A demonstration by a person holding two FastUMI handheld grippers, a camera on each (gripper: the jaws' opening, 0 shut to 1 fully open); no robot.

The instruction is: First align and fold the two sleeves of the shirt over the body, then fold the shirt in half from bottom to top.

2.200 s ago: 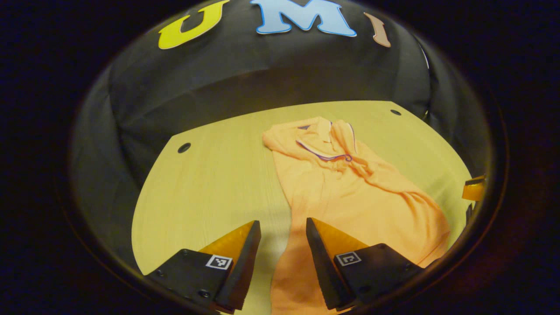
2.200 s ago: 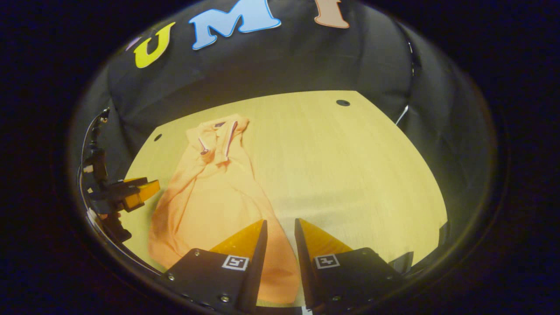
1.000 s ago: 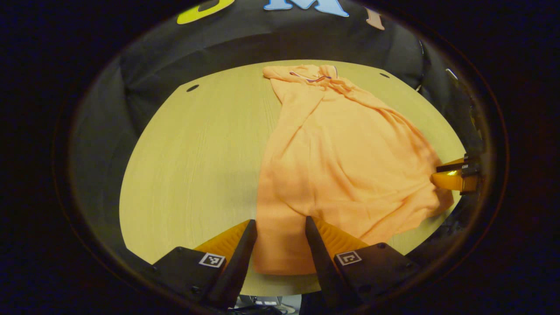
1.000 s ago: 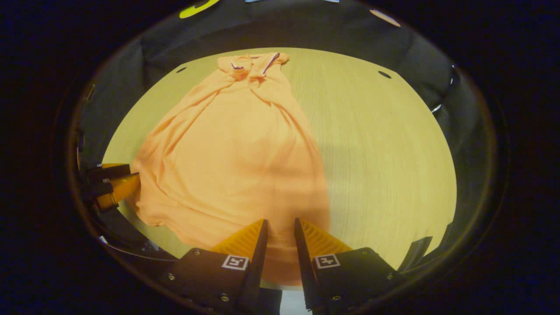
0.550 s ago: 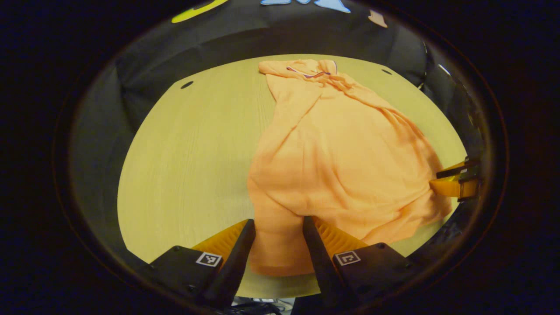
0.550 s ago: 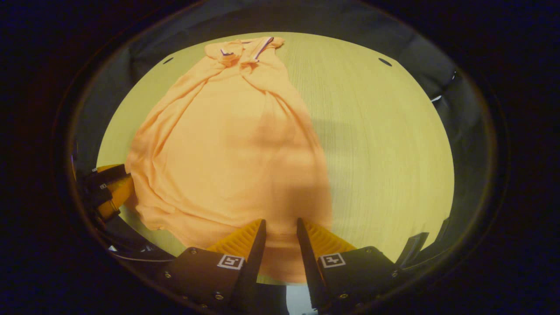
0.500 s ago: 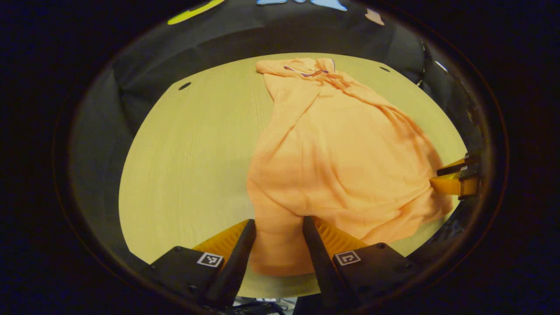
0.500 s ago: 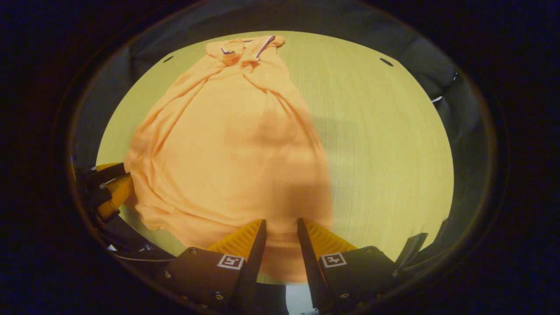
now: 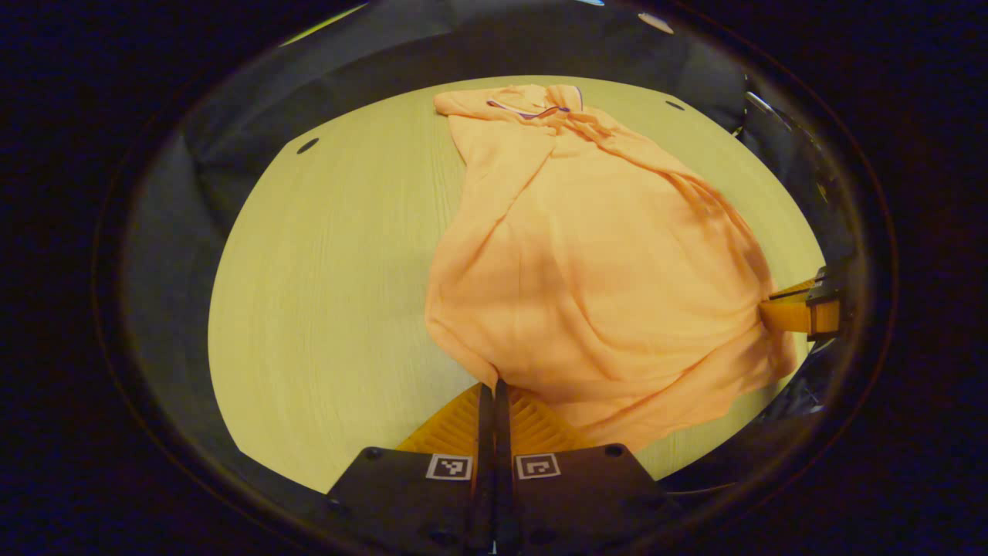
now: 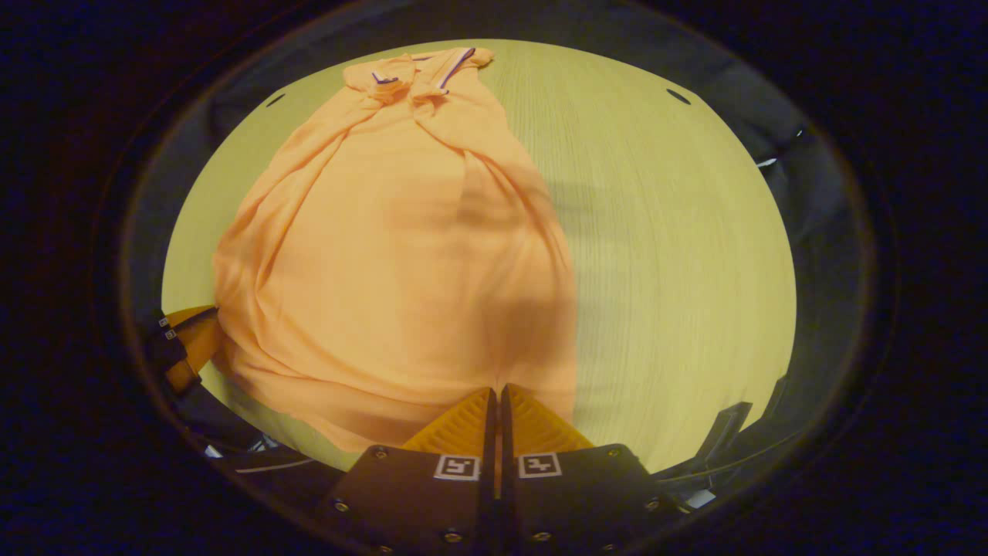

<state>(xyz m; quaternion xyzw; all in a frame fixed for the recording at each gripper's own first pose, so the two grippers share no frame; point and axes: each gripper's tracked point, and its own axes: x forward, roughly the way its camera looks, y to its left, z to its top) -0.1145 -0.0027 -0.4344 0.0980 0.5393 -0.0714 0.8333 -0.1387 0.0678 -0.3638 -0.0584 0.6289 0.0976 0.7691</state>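
Both tools (image 9: 494, 384) (image 10: 497, 388) — shirt hem (image 9: 540, 386) pinched

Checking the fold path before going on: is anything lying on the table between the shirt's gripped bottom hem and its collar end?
Nothing visible. Both hand-held grippers, left and right, pinch the orange shirt's hem; only shirt and bare table lie toward the collar.
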